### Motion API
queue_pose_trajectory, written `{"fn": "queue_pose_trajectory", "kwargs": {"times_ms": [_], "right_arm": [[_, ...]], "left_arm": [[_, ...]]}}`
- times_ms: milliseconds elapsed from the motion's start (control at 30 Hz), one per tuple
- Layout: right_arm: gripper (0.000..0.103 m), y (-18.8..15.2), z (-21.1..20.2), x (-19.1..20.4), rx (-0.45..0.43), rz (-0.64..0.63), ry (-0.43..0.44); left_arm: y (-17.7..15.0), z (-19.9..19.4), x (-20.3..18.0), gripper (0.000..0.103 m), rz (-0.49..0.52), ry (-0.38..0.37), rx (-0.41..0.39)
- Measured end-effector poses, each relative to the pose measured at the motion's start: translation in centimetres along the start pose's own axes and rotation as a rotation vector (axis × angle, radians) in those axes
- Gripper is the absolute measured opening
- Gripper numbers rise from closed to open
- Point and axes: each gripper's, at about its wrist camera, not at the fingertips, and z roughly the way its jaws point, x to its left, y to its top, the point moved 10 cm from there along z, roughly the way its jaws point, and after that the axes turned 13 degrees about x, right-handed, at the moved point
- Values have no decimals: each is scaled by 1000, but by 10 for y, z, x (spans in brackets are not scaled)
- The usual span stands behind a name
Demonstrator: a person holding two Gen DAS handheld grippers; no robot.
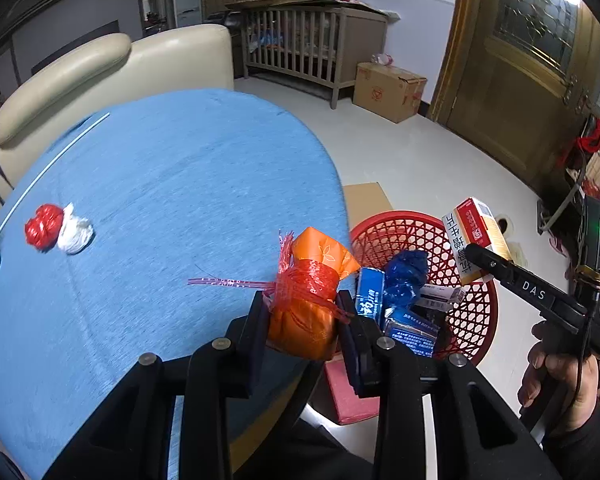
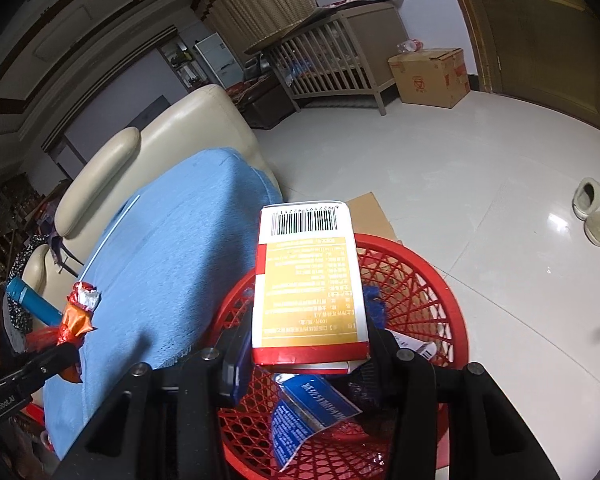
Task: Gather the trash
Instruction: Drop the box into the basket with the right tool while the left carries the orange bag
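Note:
My left gripper (image 1: 302, 312) is shut on an orange wrapper bundle (image 1: 312, 300) tied with red net, held at the right edge of the blue-covered table (image 1: 160, 184). The bundle also shows in the right wrist view (image 2: 74, 322). My right gripper (image 2: 306, 354) is shut on a red and yellow medicine box (image 2: 308, 284), held over the red mesh basket (image 2: 420, 292). The box (image 1: 474, 236) and basket (image 1: 472, 312) show in the left wrist view too. Blue packets (image 2: 308, 412) and a small white box lie in the basket. A red and white crumpled wad (image 1: 58, 228) lies on the table's left.
A blue tube (image 2: 32, 300) and a thin white stick (image 1: 48, 168) lie at the table's far left. A cream sofa (image 1: 112, 64) stands behind the table. Cardboard (image 2: 374, 216) lies on the floor beside the basket. A crib (image 1: 300, 44), a carton (image 1: 388, 90) and slippers (image 2: 596, 216) are farther off.

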Motion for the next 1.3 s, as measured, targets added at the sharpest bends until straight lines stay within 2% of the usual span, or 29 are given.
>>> {"fn": "queue_pose_trajectory", "kwargs": {"times_ms": [600, 867, 933, 1033, 1300], "right_arm": [[47, 0, 2, -27, 9, 40, -6], [48, 3, 8, -24, 32, 43, -10], [52, 2, 17, -23, 68, 38, -3], [71, -2, 25, -24, 104, 40, -6], [71, 5, 8, -30, 44, 77, 14]], "left_arm": [[10, 14, -43, 35, 83, 1, 31], [13, 15, -58, 35, 111, -12, 32], [14, 15, -63, 35, 120, -16, 32], [14, 16, -71, 35, 136, -20, 36], [13, 23, -83, 35, 160, -38, 62]]}}
